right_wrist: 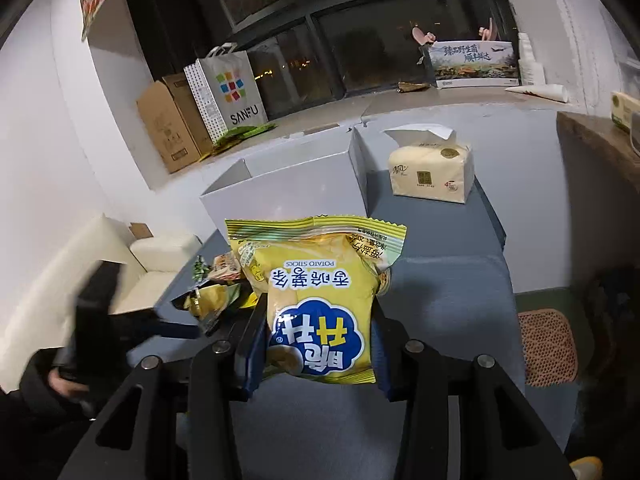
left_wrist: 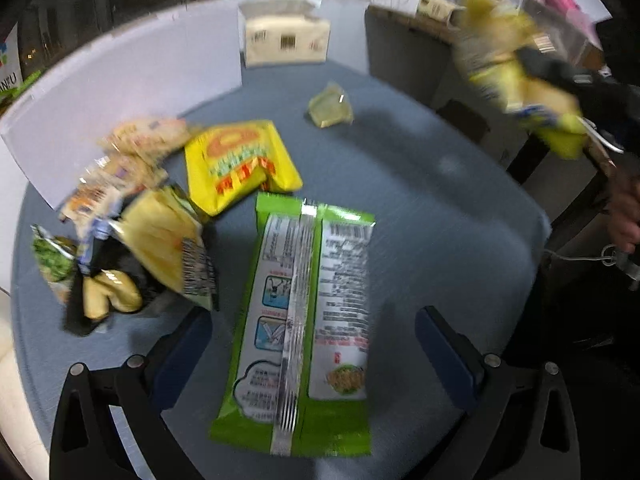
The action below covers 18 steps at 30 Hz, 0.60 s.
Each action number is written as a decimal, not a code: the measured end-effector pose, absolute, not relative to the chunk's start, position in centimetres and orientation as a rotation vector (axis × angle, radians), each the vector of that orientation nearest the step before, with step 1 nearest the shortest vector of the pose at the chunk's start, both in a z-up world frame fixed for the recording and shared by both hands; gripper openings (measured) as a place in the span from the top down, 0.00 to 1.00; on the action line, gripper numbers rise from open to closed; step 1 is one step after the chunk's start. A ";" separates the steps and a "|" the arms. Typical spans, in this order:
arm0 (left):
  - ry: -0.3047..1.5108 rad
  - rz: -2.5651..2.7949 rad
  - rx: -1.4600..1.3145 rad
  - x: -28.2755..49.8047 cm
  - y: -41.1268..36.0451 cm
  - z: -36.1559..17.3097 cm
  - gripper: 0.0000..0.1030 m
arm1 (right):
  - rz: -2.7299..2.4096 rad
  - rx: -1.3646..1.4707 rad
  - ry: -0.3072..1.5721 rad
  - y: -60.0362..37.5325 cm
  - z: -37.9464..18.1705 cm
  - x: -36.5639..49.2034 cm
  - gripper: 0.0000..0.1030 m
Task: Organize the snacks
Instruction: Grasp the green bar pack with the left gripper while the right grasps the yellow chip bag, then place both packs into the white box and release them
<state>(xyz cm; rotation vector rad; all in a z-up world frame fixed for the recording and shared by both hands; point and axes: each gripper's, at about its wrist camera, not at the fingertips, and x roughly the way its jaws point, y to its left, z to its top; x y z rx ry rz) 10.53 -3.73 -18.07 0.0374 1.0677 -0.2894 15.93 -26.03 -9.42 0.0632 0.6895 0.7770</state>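
Green foil marks the noodle packet (left_wrist: 304, 316) in the left wrist view, lying seam-up on the blue-grey tabletop (left_wrist: 432, 208) between the spread fingers of the left tongs (left_wrist: 316, 356), which grip nothing. A yellow packet (left_wrist: 240, 164) lies just beyond it, touching a heap of mixed snack bags (left_wrist: 132, 216) at the left whose labels are too blurred to read. A small pale-green wrapper (left_wrist: 331, 106) sits apart, farther back, before a tissue pack (left_wrist: 286, 40) and the white box wall (left_wrist: 132, 92). At the upper right, smeared by motion, the right tongs (left_wrist: 552, 72) carry a yellow bag; its outline is indistinct.

Right wrist view: the right tongs (right_wrist: 320, 348) pinch the lower end of the potato sticks bag (right_wrist: 320, 296), held upright above the tabletop (right_wrist: 448, 304), print inverted. Its bulk hides part of the snack heap (right_wrist: 216, 288) behind it. An open white box (right_wrist: 288, 196) stands beyond, with the tissue pack (right_wrist: 432, 172) to its right. A dark blurred form at the left edge is probably the left tongs (right_wrist: 96, 316).
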 end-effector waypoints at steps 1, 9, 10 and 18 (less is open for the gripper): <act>1.077 -0.284 0.041 10.8 -3.8 -18.5 0.04 | 0.778 0.068 0.684 -26.4 -9.3 15.5 0.54; 1.032 -0.271 0.044 10.7 -3.6 -18.0 0.42 | 0.789 0.094 0.666 -27.3 -9.3 14.9 0.54; 1.025 -0.285 0.027 10.4 -3.5 -17.9 0.42 | 0.796 0.095 0.668 -27.3 -9.3 15.0 0.54; 0.861 -0.398 -0.104 7.1 -2.9 -12.9 0.42 | 0.807 0.122 0.676 -26.9 -9.9 15.1 0.54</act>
